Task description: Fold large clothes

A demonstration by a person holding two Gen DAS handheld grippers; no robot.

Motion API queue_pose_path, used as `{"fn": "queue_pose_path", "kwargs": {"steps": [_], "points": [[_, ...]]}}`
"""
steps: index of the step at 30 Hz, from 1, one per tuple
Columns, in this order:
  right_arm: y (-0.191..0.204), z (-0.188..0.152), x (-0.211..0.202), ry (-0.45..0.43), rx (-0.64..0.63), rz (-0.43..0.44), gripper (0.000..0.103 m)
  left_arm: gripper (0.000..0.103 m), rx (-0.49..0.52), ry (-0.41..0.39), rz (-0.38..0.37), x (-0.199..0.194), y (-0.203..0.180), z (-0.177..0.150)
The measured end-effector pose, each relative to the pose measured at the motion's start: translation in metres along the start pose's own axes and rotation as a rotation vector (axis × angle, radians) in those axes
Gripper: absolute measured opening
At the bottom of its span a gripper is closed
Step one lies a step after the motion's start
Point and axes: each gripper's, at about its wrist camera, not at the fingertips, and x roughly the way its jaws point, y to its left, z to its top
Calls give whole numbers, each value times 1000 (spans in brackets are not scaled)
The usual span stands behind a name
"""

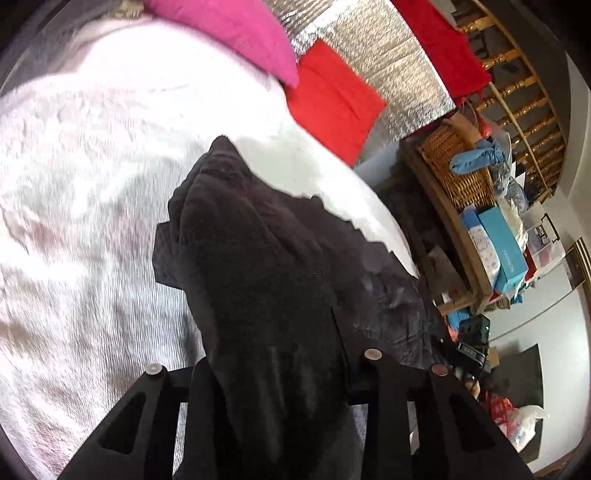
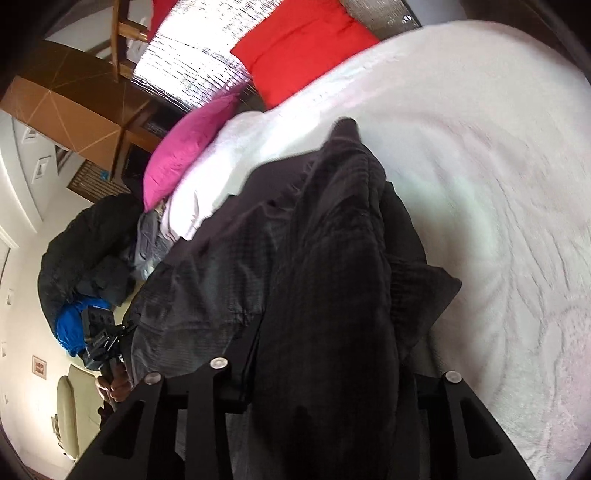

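Note:
A large dark grey-black garment (image 1: 280, 266) hangs bunched between my two grippers above a bed with a white blanket (image 1: 92, 177). My left gripper (image 1: 280, 387) is shut on one part of the garment, which drapes over and hides the fingertips. My right gripper (image 2: 314, 391) is shut on another part of the same garment (image 2: 325, 240), which also covers its fingertips. In the right wrist view the cloth stretches left towards the other hand-held gripper (image 2: 101, 343). In the left wrist view that other gripper (image 1: 469, 350) shows at the right.
A pink pillow (image 1: 236, 29) and a red pillow (image 1: 332, 99) lie at the head of the bed by a silver quilted headboard (image 1: 388, 55). A wicker basket (image 1: 458, 166) and boxes (image 1: 502, 251) stand beside the bed. Dark clothes (image 2: 88, 251) are piled on the other side.

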Motion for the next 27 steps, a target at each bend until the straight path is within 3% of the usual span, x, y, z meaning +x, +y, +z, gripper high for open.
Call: {"fn": "queue_pose_path", "kwargs": {"steps": [5,7,10,12,14,16,18,21,23,25,27], "points": [[18,9,-2,-81,6,71,41,31,-14,-101,45,-21,2,7],[20,11,9,-81,4,29,40,32,-23,-100,108,-16,10,6],[5,9,29,-28,50,-106,43,47,-88,-35,200,-2,30,2],[-10,8,30,-5,128,-84,59,63,-118,6,255,3,40,0],[-10,8,23,2,139,-101,65,66,-154,18,265,1,42,-1],[-1,6,9,-14,110,-167,67,66,-158,-14,275,-12,39,-2],[8,4,-8,-40,72,-222,67,66,-146,-97,308,-35,31,-2],[25,-1,-42,-167,9,-303,67,69,-118,-244,344,-70,15,-9],[41,-11,-63,-269,-35,-285,67,75,-79,-312,355,-84,2,-16],[56,-17,-69,-303,-90,-244,67,75,-19,-317,372,-84,-15,-22],[72,-24,-60,-280,-150,-252,63,75,65,-276,421,-70,-30,-32]]}}
